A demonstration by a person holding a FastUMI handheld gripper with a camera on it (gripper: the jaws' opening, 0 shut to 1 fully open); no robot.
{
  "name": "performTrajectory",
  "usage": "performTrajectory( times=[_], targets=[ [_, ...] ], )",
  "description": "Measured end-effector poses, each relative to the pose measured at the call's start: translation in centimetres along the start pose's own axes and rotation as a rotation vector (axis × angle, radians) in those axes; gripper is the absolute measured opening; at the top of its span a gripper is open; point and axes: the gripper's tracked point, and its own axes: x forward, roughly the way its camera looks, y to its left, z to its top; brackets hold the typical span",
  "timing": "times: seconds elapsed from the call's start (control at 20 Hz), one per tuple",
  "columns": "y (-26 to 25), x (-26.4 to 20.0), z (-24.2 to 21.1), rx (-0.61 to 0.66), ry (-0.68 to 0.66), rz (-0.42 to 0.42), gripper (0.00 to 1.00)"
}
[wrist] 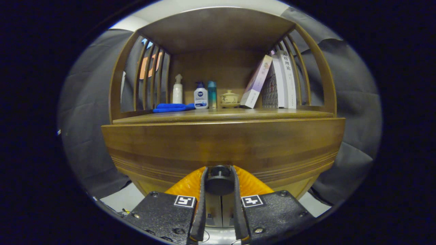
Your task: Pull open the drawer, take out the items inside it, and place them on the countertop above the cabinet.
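The wooden cabinet's drawer front (221,146) spans the space just ahead of me, a wide brown panel with grooved lines along its lower edge. Its dark round knob (219,181) sits low in the middle, and my gripper (219,177) is shut on it, one finger pressing each side. I cannot tell whether the drawer has slid out, and its inside is hidden. Above the front runs the countertop (221,115), the floor of an open shelf niche.
On the countertop stand a white pump bottle (177,90), a white and blue bottle (201,96), a teal bottle (212,94), a small lidded pot (229,98), a blue cloth (172,107) and several leaning books (272,83). Slatted sides close the niche. Pale floor lies below.
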Motion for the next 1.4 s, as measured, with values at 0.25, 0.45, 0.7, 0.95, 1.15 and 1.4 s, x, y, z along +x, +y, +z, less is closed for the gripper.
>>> performTrajectory(
  times=[0.25,0.45,0.7,0.95,1.15,1.4],
  targets=[
    [-0.2,-3.8,-0.8,0.006,0.017,0.008,0.36],
    [-0.2,-7.3,-1.7,0.009,0.030,0.022,0.36],
    [-0.2,-11.7,-3.1,0.008,0.059,0.050,0.36],
    [0.0,-15.3,-4.6,-0.015,0.060,0.103,0.36],
    [0.3,-17.2,-5.5,-0.007,0.074,0.134,0.36],
    [0.8,-19.0,-6.3,-0.041,0.092,0.166,0.36]
  ],
)
